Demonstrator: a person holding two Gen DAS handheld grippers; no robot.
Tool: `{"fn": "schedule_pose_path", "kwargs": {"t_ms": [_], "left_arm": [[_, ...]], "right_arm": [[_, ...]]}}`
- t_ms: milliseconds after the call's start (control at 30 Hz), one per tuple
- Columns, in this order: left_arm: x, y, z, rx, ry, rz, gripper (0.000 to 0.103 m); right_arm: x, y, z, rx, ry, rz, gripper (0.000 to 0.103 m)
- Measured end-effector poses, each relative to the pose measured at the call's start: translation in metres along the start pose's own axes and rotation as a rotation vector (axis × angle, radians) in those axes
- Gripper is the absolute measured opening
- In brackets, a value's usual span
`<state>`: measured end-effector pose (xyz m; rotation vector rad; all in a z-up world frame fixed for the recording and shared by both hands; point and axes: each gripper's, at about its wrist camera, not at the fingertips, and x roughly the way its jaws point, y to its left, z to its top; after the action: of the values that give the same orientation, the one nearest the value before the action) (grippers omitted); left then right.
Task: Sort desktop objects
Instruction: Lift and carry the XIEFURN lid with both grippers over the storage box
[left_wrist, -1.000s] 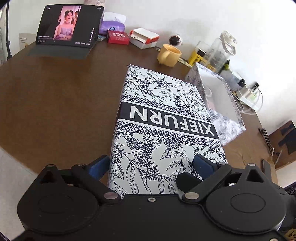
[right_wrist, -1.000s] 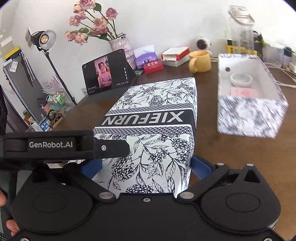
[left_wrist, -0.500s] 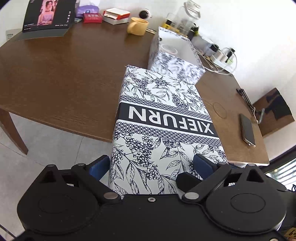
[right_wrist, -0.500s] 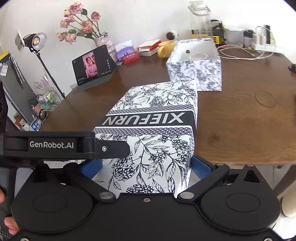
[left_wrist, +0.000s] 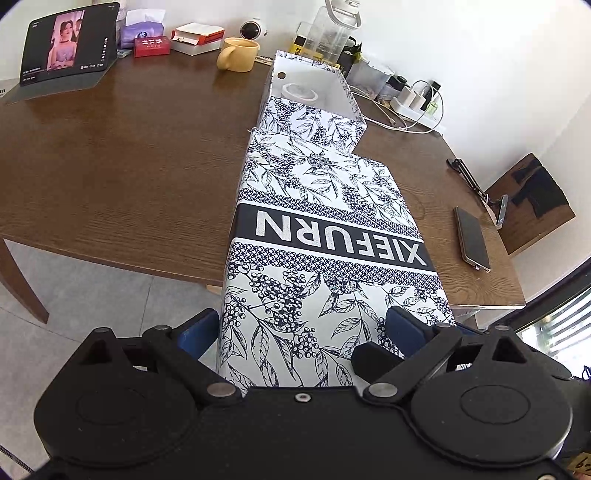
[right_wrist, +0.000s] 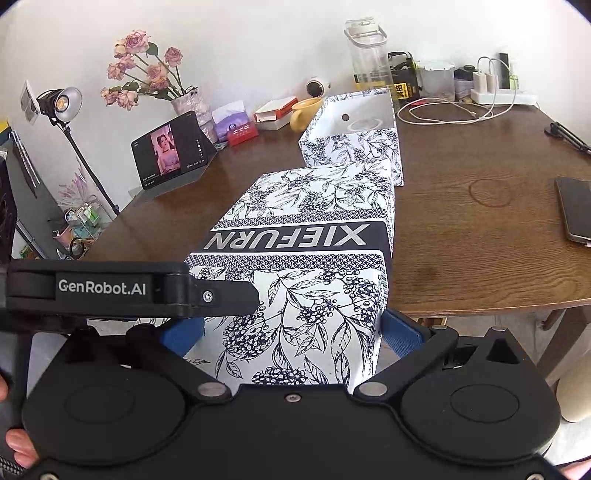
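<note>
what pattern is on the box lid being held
White with dark navy leaf-and-berry sprigs and a dark band reading XIEFURN on the lid; clearest in the left wrist view.

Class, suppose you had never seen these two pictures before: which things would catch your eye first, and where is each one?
First, the big floral XIEFURN box lid, filling the middle, held between the blue fingers of both grippers, out over the table edge. Just beyond it on the brown table stands the matching open box, a small white dish inside. At the far left, a tablet plays a video beside pink roses.
</note>
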<state>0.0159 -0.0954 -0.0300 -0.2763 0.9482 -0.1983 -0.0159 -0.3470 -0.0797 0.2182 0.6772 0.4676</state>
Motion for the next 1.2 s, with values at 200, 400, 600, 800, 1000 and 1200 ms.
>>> {"fn": "schedule_pose_path", "kwargs": {"t_ms": [200, 400, 600, 800, 1000, 1200], "left_arm": [[-0.007, -0.006, 0.006, 0.006, -0.044, -0.007, 0.097], [-0.009, -0.02, 0.026, 0.028, -0.125, -0.014, 0.097], [0.014, -0.03, 0.061, 0.036, -0.166, -0.024, 0.097], [0.054, -0.041, 0.111, 0.044, -0.19, -0.036, 0.097], [0.106, -0.046, 0.175, 0.059, -0.198, -0.033, 0.097], [0.161, -0.043, 0.226, 0.036, -0.19, -0.029, 0.097]], "right_arm": [[0.005, -0.005, 0.02, -0.027, -0.046, 0.004, 0.103], [0.014, -0.012, 0.048, -0.057, -0.1, 0.006, 0.103], [0.024, -0.018, 0.076, -0.087, -0.154, 0.009, 0.103], [0.065, -0.037, 0.122, -0.093, -0.184, -0.002, 0.103], [0.125, -0.065, 0.179, -0.087, -0.192, 0.003, 0.103], [0.186, -0.09, 0.224, -0.103, -0.187, -0.001, 0.102]]}}
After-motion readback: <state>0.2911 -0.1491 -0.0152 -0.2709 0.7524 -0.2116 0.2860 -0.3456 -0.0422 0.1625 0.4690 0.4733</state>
